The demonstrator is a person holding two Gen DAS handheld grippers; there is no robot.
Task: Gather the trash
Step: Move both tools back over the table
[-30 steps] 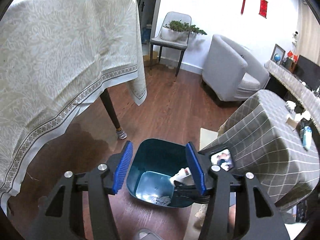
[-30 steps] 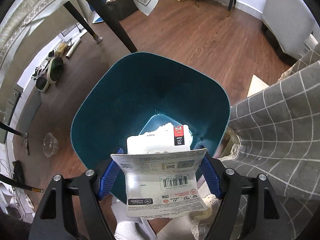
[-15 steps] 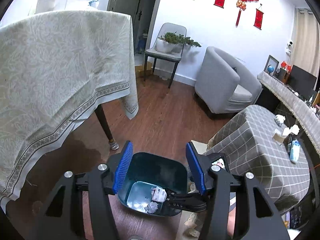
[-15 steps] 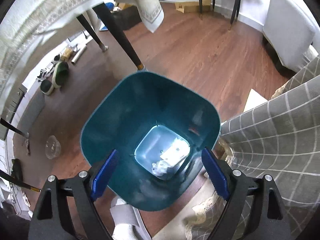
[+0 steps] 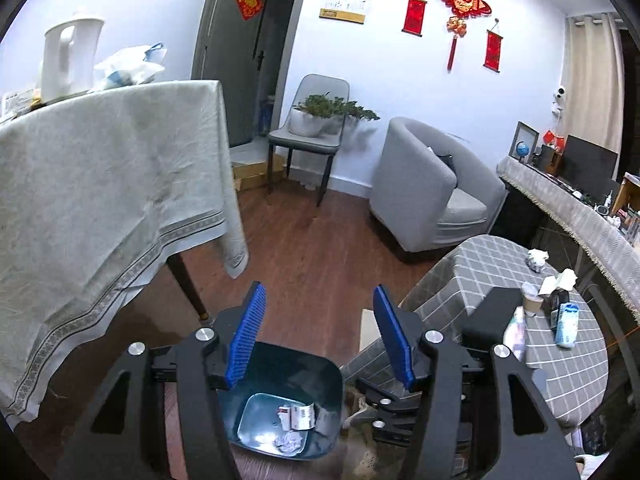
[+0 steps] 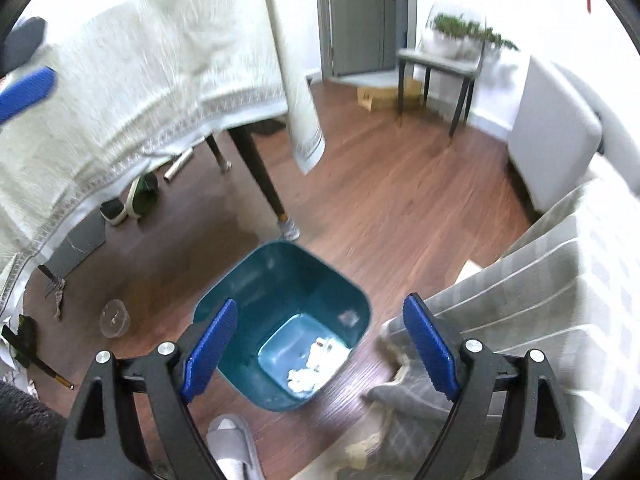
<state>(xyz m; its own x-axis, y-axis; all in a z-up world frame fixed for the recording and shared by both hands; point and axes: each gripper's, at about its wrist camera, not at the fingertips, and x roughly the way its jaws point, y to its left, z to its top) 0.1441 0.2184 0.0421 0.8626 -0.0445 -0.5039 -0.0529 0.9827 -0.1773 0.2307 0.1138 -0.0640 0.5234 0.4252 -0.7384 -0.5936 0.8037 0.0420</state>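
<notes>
Trash: white crumpled paper point(image 6: 306, 378) and a printed card packet point(image 5: 298, 417) lie in the teal plastic bin point(image 6: 244, 292) on the floor. Left tool point(image 5: 320, 340) is opening, empty; right tool point(image 6: 320, 354) gapes wide, empty. Only the left view shows more litter on the checked-cloth table point(image 5: 580, 364) at 3 o'clock; the right view is blurred.

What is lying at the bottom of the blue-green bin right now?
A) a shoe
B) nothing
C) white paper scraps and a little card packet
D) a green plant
C: the bin on the floor holds crumpled white paper and a small printed packet on its bottom.
</notes>
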